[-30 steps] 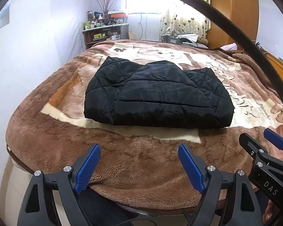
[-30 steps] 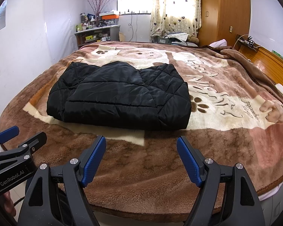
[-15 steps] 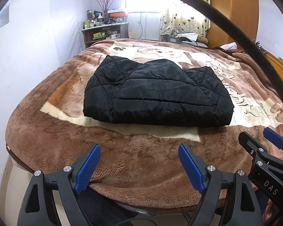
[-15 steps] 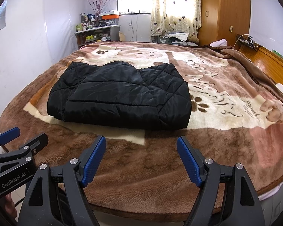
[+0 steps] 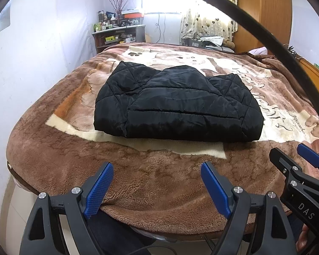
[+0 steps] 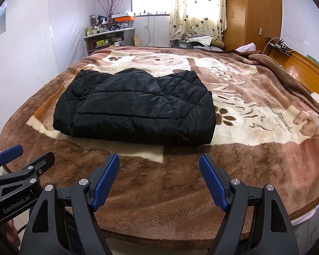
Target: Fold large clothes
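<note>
Item: black jacket (image 5: 176, 106), folded into a compact bundle on the blanket (image 5: 138, 180) mid-bed, clear of both tongs, left (image 5: 157, 182) and right (image 6: 159, 178), each wide apart and empty at the near edge; fold looks finished, so only square any loose edges.

The left hand-held gripper (image 5: 157, 186) and the right hand-held gripper (image 6: 159, 179) hang side by side over the bed's near edge, tilted downward. Both have their blue-padded jaws spread wide with nothing between them.
</note>
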`<state>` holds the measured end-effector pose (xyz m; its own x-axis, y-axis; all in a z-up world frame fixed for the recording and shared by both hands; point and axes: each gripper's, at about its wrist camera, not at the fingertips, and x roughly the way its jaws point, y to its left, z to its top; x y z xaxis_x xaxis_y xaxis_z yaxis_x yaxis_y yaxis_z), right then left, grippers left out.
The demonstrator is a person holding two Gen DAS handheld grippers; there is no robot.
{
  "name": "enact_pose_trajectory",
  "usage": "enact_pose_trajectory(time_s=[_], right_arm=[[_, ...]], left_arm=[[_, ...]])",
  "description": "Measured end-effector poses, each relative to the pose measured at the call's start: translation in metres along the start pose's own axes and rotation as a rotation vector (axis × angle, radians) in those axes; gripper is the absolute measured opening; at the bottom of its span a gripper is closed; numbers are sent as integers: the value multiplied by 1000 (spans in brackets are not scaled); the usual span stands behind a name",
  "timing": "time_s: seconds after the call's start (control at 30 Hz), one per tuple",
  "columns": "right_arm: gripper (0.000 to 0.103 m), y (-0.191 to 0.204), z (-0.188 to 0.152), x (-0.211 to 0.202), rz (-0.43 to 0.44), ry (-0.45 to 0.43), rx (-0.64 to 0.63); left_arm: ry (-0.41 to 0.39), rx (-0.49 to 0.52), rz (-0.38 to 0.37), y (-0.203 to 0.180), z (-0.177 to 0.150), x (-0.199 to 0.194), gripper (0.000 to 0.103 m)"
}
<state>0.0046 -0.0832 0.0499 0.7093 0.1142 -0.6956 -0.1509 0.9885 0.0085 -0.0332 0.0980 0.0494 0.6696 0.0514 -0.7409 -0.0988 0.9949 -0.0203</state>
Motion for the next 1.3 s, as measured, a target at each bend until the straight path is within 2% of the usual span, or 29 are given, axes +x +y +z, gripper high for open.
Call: enact_pose_trajectory(time_s=[1.3], right_arm=[[77,0,-3,-1,1,2,3]], left_arm=[[9,11,2,-3,-3,-2,84]])
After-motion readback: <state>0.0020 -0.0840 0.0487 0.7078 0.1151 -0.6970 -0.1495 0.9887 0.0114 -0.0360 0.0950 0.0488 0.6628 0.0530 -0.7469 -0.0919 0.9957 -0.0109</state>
